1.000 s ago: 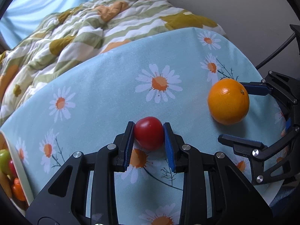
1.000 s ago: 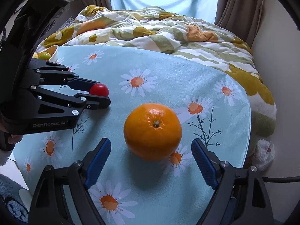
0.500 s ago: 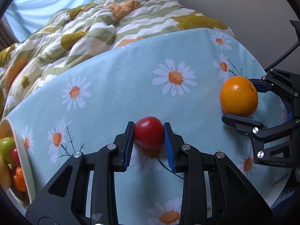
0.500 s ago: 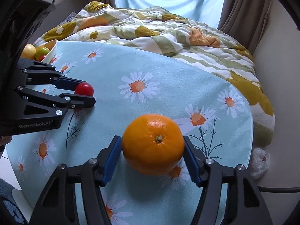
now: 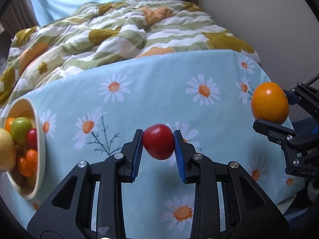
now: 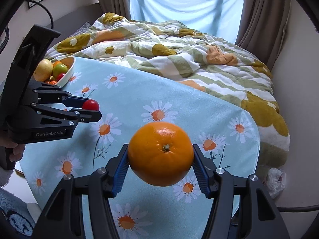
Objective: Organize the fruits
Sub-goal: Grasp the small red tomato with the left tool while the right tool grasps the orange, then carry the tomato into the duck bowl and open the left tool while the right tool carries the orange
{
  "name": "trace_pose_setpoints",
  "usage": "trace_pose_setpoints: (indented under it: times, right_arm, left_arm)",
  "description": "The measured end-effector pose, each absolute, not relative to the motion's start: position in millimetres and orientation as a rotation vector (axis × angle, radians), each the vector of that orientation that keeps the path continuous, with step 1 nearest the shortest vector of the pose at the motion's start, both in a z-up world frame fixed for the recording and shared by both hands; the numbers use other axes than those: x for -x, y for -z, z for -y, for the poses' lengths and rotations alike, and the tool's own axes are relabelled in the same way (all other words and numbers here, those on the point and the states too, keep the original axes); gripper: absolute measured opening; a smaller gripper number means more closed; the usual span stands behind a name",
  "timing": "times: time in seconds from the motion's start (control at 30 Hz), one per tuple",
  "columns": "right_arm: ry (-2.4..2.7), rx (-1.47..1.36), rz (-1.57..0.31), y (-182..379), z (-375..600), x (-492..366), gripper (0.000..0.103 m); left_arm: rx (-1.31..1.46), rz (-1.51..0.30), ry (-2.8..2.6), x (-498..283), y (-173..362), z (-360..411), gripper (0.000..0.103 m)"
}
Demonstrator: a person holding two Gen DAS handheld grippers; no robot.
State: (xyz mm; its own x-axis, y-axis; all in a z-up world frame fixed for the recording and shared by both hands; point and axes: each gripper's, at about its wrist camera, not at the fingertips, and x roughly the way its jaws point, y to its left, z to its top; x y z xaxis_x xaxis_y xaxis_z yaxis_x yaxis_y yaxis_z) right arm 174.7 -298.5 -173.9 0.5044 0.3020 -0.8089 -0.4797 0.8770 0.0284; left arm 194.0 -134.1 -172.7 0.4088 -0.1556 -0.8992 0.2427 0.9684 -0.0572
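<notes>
Orange [image 6: 160, 153] gripped, tomato [image 5: 159, 141] gripped, bowl [image 5: 40, 155] nearby

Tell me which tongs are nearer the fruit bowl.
Left. The left tongs, shut on the small red fruit, are just short of the bowl; the right tongs grip the orange farther off.

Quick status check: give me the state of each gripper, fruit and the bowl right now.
Left gripper: shut on the tomato.
Tomato: gripped between the blue pads, above the cloth.
Right gripper: shut on the orange.
Orange: gripped, stem facing the camera, clear of the cloth.
Bowl: on the cloth's left edge, holding several fruits, room left.
Cloth: flat, no loose fruit on it.
</notes>
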Motion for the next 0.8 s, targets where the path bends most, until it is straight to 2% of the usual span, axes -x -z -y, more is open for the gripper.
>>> trace_pose_setpoints:
  times: [0.37,0.8]
  right_arm:
    - [-0.58,0.202,-0.871,126.5,257.4,-170.6,0.056]
    - [-0.617,0.151,-0.809,80.2,153.7,-181.3,0.056]
  left_arm:
    - [0.008,-1.007,0.118,-165.5,107.9,64.6,0.037]
    - [0.039,-0.93,0.055,-154.0,59.7,-57.0,0.037]
